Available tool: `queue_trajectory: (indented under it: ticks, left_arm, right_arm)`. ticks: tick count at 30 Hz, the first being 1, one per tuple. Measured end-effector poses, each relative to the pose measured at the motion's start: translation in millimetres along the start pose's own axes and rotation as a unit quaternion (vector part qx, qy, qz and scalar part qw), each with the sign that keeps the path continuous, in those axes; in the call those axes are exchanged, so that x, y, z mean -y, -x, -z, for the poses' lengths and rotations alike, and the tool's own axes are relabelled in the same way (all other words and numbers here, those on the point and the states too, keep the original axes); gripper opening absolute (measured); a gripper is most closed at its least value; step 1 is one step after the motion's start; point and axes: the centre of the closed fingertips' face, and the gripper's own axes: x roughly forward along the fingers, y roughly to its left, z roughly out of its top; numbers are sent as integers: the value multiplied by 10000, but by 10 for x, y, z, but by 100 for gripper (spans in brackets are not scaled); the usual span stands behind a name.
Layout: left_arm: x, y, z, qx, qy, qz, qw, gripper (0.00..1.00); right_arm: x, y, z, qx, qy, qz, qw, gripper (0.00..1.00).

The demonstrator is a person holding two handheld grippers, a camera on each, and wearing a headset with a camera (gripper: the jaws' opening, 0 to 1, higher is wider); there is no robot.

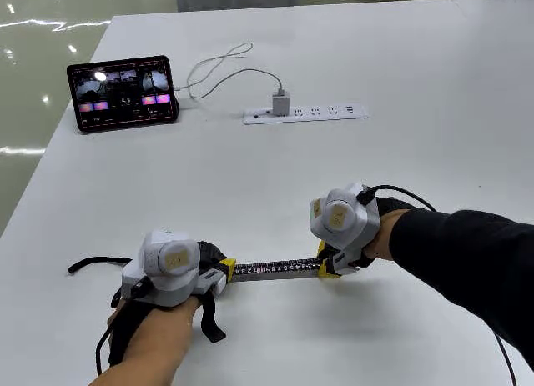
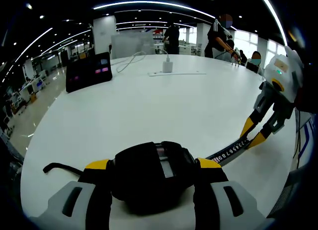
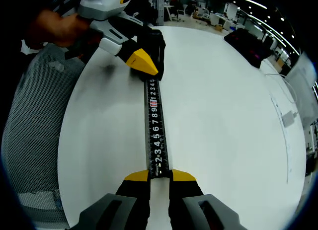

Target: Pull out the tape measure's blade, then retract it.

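Observation:
The black tape measure case [image 2: 154, 176] sits between the yellow tips of my left gripper [image 2: 153, 164], which is shut on it, low on the white table [image 1: 250, 177] at the left [image 1: 219, 272]. Its dark blade [image 1: 275, 269] runs rightwards, flat along the tabletop, with white numbers showing [image 3: 155, 130]. My right gripper [image 3: 159, 176] is shut on the blade's free end, and stands at the right in the head view [image 1: 327, 268]. The left gripper view also catches the right gripper [image 2: 251, 133] with the blade [image 2: 231, 151] leading to it.
A tablet [image 1: 123, 92] stands at the far left, near the table's left edge. A white power strip [image 1: 304, 112] with a charger [image 1: 280, 102] and a looping cable lies behind. A black strap [image 1: 96, 263] trails left of my left hand. People stand beyond the table [image 2: 218, 36].

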Motion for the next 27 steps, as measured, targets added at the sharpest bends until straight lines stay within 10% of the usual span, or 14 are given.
queue_trajectory:
  ticks: [27]
  left_arm:
    - [3,1,1,8,8,6,10000,62]
  right_arm:
    - [-5,-51,-120,37,-35,-21,10000,9]
